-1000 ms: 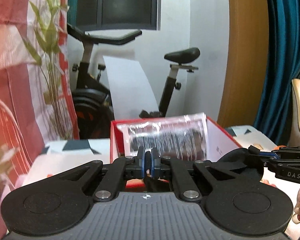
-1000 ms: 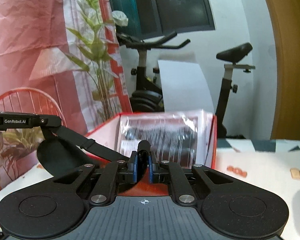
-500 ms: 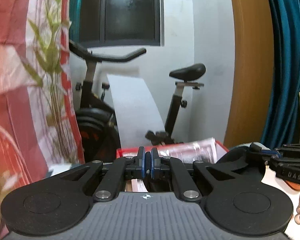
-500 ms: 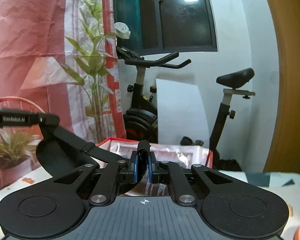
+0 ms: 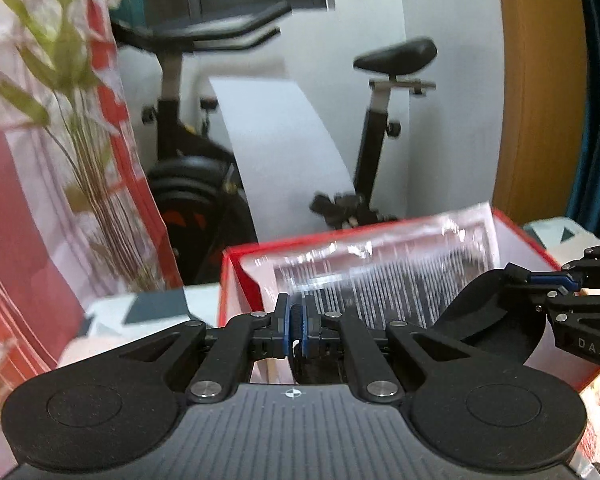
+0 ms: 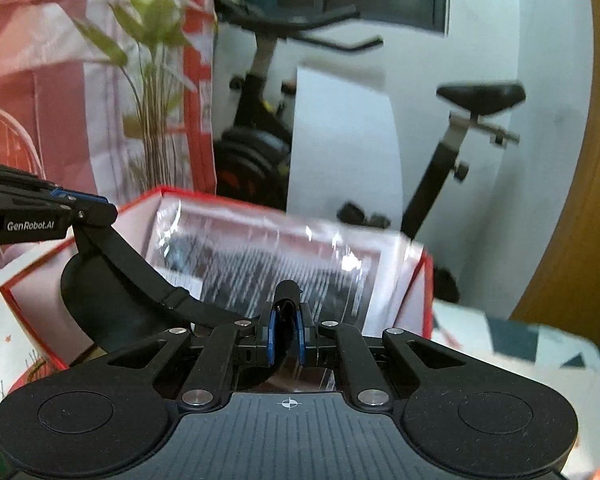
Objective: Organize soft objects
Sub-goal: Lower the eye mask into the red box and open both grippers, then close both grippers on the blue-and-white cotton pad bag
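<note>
A black soft fabric piece (image 5: 488, 312) hangs stretched between my two grippers. My left gripper (image 5: 296, 320) is shut on one end of it, and it also shows at the left of the right wrist view (image 6: 96, 206). My right gripper (image 6: 286, 320) is shut on the other end, where the fabric (image 6: 112, 292) sags in a wide loop. Just ahead stands an open red box (image 5: 236, 280) with white inner walls. A clear plastic-wrapped dark package (image 5: 380, 272) leans inside it. The fabric hangs over the box's near side.
The box stands on a table with a patterned white cloth (image 6: 520, 344). Behind it are an exercise bike (image 5: 380, 120), a white board (image 5: 284, 152), a green plant (image 5: 80, 120) and a red-and-white hanging sheet (image 5: 12, 200). A wooden panel (image 5: 540, 100) and a teal curtain (image 5: 596, 120) stand on the right.
Both grippers stayed shut on the black fabric. The views tipped up, so the box sank low, then came back down. The box now looks larger and closer.
</note>
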Tool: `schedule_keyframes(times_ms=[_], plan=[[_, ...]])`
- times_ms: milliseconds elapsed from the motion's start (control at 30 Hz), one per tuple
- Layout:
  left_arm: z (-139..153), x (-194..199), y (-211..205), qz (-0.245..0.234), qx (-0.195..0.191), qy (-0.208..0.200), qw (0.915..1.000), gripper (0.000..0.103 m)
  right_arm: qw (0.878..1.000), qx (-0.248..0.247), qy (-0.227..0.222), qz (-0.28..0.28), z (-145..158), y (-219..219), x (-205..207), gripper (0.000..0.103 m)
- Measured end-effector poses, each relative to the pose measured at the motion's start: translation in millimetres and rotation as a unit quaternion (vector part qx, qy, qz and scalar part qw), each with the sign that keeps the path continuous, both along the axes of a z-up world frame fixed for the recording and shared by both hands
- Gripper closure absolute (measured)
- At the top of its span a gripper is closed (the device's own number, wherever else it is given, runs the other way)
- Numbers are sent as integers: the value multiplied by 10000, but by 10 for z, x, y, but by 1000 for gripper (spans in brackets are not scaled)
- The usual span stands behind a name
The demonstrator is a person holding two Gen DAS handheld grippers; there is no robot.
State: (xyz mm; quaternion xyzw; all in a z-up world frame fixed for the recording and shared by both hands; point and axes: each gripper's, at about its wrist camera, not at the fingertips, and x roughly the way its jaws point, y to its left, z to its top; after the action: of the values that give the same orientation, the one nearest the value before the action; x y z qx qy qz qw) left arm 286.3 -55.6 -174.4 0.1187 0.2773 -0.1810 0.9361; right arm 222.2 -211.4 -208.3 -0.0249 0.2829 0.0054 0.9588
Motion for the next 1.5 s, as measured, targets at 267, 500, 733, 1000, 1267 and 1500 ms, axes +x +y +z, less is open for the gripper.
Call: schedule_keyframes(times_ms=[267,500,733,1000,1267,1500], plan=[[-129,29,69,-283,-198,396,9986,87,9971,415,609,-189,-139,-115,17,83],[-66,-66,82,-415,-278,379,9980,49,9966,415,656,-265,-55,-121,-26,56],[49,-303,126,-451,-307,310,9980,10,9973,419,510,-312,82,-101,-210,23],[75,-598,208,-199,-197,420,9987,0,9973,496,398,-372,198,-43,-486,0],[12,-1002,344,-58,-507,598,9969,0,9971,677,174,-310,202,10,-925,0],[-236,-1407,400,238,-916,962,9909,0,9931,1080,287,-345,-46,63,-1317,1]])
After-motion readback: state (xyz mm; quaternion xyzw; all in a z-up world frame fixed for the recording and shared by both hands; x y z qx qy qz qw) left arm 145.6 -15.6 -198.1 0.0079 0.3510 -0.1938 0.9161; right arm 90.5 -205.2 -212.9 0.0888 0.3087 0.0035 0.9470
